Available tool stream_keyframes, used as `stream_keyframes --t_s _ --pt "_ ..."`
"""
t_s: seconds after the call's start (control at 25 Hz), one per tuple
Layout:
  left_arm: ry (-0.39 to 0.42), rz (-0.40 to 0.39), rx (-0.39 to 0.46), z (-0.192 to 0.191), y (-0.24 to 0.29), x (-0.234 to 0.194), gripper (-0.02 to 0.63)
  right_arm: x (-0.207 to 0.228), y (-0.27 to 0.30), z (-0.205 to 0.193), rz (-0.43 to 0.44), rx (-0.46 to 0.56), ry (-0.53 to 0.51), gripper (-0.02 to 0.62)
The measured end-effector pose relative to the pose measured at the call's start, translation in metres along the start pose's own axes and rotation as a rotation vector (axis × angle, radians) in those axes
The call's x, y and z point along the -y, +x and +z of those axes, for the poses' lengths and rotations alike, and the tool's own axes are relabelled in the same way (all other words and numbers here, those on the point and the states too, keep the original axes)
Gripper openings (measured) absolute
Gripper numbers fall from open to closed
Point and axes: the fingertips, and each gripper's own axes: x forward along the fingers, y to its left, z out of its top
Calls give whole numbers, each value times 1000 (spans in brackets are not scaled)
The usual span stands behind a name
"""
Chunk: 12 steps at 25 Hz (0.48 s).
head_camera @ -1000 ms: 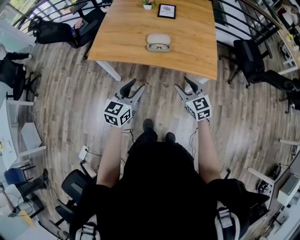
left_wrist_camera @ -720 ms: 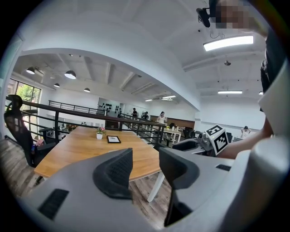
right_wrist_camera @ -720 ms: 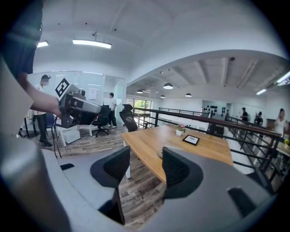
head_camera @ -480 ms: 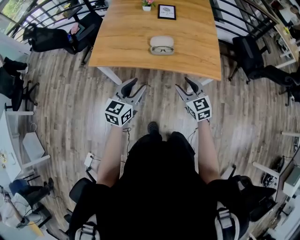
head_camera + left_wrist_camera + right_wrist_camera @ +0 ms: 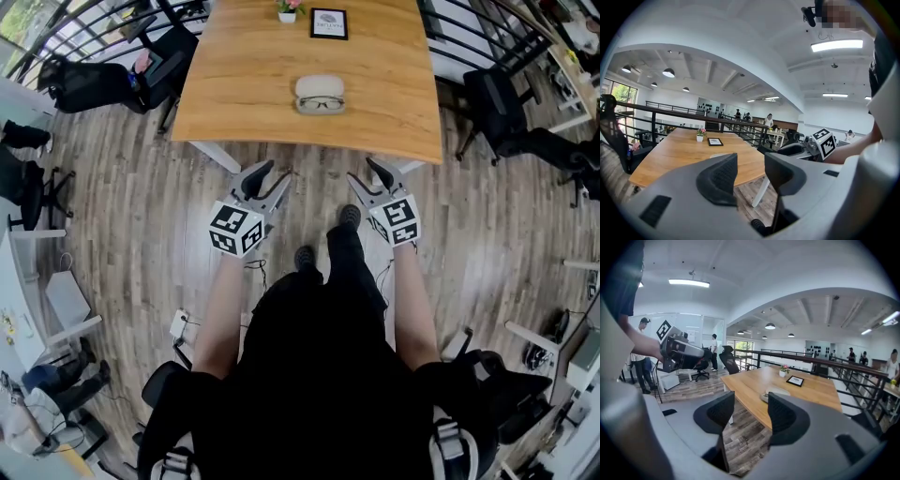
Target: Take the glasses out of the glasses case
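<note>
Table (image 5: 253,80) edge stands beyond left gripper (image 5: 270,175), right gripper (image 5: 367,172) (jaws apart).

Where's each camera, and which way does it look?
Head view: on the person's head, looking down at the table, glasses case, both arms and feet.
Left gripper view: on the left hand-held gripper, looking along its open jaws at the table; an arm shows.
Right gripper view: on the right hand-held gripper, looking along its open jaws at the glasses case.
Shared: all three show the table.

Wooden table (image 5: 244,84), open glasses case (image 5: 320,90) (glasses (image 5: 321,103) inside), framed card (image 5: 327,23), potted flower (image 5: 288,9)
</note>
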Motion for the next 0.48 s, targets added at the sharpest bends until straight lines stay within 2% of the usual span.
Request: stream_keyframes --t_s 0.48 --pt "4 21 -24 14 75 -21 187 74 37 4 23 -4 13 235"
